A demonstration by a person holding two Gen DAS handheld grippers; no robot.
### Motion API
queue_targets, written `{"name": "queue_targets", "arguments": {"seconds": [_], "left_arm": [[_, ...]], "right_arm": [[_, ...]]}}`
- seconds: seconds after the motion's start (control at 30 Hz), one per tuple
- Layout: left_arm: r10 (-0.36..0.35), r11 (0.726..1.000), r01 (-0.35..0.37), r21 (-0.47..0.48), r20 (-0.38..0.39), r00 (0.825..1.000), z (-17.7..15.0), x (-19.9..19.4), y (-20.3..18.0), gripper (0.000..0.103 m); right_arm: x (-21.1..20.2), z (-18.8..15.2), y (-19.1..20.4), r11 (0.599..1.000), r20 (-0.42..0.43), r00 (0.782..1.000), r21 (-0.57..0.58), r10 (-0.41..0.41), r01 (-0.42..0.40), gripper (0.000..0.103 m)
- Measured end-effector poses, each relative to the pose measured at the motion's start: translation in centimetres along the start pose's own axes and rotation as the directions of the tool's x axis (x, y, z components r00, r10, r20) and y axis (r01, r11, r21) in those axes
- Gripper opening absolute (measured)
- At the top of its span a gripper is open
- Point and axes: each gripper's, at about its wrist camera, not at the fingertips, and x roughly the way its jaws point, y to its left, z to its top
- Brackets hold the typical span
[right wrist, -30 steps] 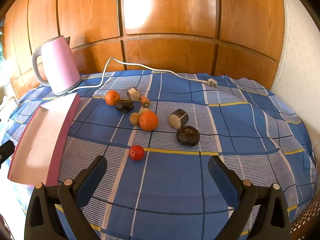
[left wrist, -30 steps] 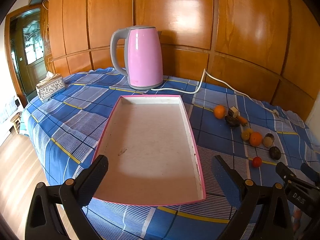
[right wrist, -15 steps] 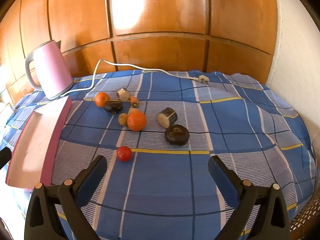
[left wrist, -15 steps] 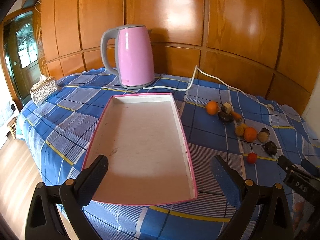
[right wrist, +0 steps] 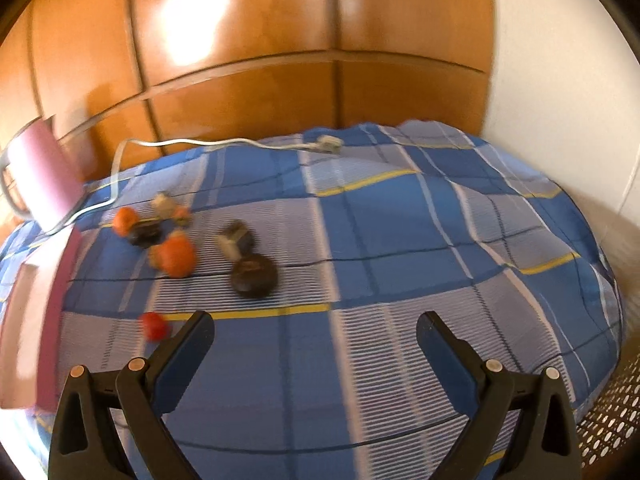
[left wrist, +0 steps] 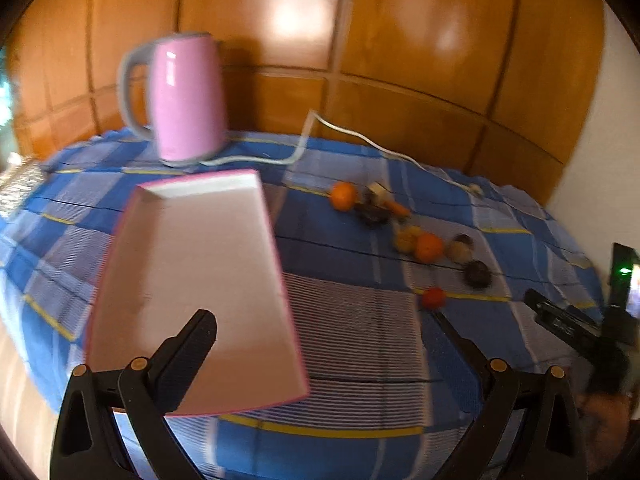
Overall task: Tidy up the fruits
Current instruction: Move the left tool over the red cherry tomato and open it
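A pink-rimmed white tray [left wrist: 192, 280] lies empty on the blue checked tablecloth; its edge shows at the left of the right wrist view [right wrist: 24, 328]. Several fruits lie in a loose row to its right: two oranges [left wrist: 343, 196] [right wrist: 178, 256], a small red fruit [left wrist: 433, 297] [right wrist: 154, 325], a dark round fruit [right wrist: 254, 276] [left wrist: 477, 273], and cut pieces [right wrist: 236, 238]. My left gripper [left wrist: 324, 328] is open and empty above the tray's near right corner. My right gripper [right wrist: 314, 332] is open and empty, in front of the fruits. Both views are blurred.
A pink kettle [left wrist: 186, 100] stands behind the tray, its white cord [right wrist: 224, 144] trailing to a plug [right wrist: 326, 145]. Wooden panels back the table. A white wall stands at the right. The right gripper's body [left wrist: 576, 332] shows at the right of the left wrist view.
Both grippers have swung to the right and stayed open. The tray and kettle have slid left in both views. The fruits look nearer in the right wrist view.
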Motion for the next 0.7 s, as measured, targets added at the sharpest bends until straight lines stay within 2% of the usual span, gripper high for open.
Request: {"name": "queue_targets", "arguments": {"seconds": [0.2,0.4,0.7], "left_arm": [[-0.029,0.995,0.035,0.089,-0.062,0.998,0.2,2.0,-2.7,0.103],[-0.161,0.983,0.171,0.072,-0.127,0.979,1.0,4.2,-3.9,0.103],[-0.142,0.977,0.165,0.137,-0.161,0.977,1.3,7.4,-5.9,0.103]], "right_arm": [[1.9,-0.1,-3.7,0.992,-0.018,0.994,0.064,-0.104,0.105,0.103],[3.5,-0.4,-6.0,0.979,-0.048,0.983,0.088,-0.178,0.182,0.103],[4.9,-0.9,-8.5,0.959,-0.078,0.967,0.128,-0.243,0.252,0.103]]}}
